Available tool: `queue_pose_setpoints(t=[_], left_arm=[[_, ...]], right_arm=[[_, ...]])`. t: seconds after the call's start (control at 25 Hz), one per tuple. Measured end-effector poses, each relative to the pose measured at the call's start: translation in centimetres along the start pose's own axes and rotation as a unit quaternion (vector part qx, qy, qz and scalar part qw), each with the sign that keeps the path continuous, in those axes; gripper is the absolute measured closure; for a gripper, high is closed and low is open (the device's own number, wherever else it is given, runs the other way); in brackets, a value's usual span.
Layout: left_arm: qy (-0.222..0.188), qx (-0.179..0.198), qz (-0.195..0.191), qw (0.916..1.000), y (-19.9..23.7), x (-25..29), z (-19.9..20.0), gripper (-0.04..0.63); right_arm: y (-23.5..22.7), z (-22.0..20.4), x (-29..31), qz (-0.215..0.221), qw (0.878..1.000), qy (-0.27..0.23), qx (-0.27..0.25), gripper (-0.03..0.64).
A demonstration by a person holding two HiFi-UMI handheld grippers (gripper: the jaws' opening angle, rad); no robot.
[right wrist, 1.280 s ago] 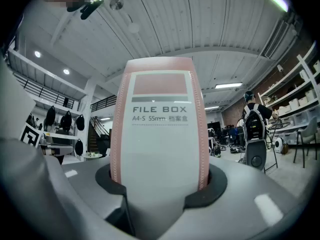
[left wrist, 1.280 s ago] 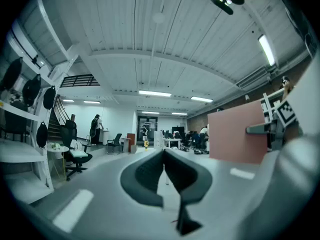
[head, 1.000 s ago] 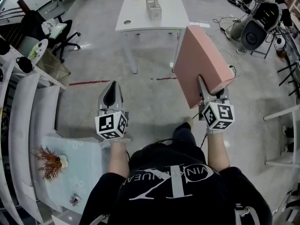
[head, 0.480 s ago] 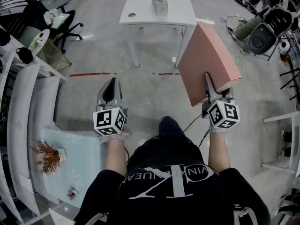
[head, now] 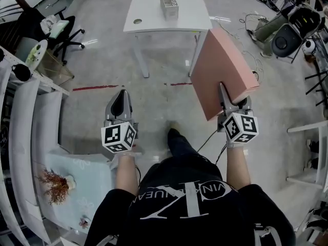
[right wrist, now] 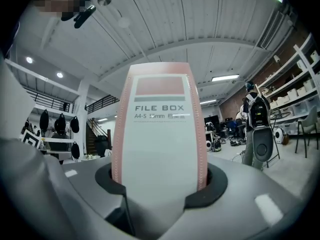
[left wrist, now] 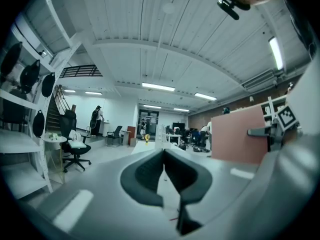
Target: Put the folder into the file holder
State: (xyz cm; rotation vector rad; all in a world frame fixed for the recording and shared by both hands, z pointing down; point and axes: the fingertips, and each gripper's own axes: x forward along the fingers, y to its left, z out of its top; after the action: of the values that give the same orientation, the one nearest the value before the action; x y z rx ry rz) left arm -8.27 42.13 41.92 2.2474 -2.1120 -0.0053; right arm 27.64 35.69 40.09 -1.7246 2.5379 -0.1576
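A pink file-box folder (head: 218,65) stands on edge in the air, with my right gripper (head: 221,88) shut on its lower end. The right gripper view has its white spine (right wrist: 160,134) filling the gap between the jaws of that gripper (right wrist: 160,178). My left gripper (head: 122,92) is held level to the left, shut and with nothing in it; its dark pads (left wrist: 150,174) meet at the tips. The mesh file holder (head: 167,4) stands on the white table (head: 179,19) ahead, well beyond both grippers. The folder (left wrist: 237,136) also shows at the right of the left gripper view.
A black office chair (head: 64,35) and white shelving (head: 25,111) line the left. A pale blue table with a dried plant (head: 56,186) sits at the lower left. Cables and equipment (head: 287,29) crowd the far right. A red tape line (head: 95,88) crosses the floor.
The person has stepped along the floor before the table, one foot now forward. Both grippers travelled with the person, and the folder stays in the right one.
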Motion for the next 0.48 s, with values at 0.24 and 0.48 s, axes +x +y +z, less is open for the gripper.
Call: queue_pose_setpoints(t=[0.24, 0.48], left_arm=[[-0.015, 0.005, -0.002, 0.9999, 1.8, 7.5, 2.3, 0.595], [-0.02, 0.006, -0.003, 0.9998, 3.3, 14.8, 3.6, 0.595]], right_arm=[[-0.4, 1.2, 7.0, 0.006, 1.0, -0.011, 0.003, 0.322], [-0.3, 2.4, 14.3, 0.021, 1.0, -0.009, 0.0, 0.322]])
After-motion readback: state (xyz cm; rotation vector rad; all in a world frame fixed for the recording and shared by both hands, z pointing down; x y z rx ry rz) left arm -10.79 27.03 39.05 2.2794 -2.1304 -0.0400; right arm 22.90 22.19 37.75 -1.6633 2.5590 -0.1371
